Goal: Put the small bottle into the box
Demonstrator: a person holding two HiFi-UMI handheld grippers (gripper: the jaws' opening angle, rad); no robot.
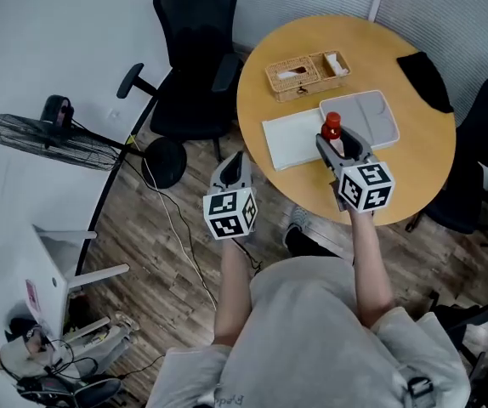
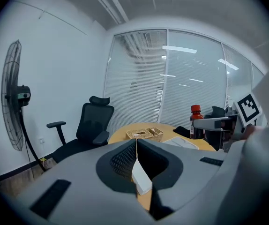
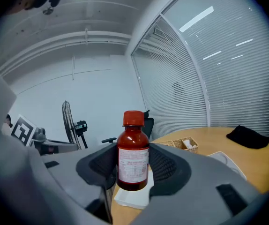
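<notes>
Round wooden bench (image 1: 431, 155), office blinds (image 2: 139, 78) behind; small bottle (image 1: 331, 128) clamped by right hand-held gripper (image 1: 337, 150); left hand-held gripper (image 1: 234, 167) closed, empty.

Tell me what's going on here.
A person works with a gripper in each hand. The right gripper is shut on the small bottle, holding it upright over the round table, near the white tray. The left gripper is shut and empty, off the table's edge. The bottle is not in any container yet.

Print on the small bottle (image 3: 133, 159) is too fine to read.
</notes>
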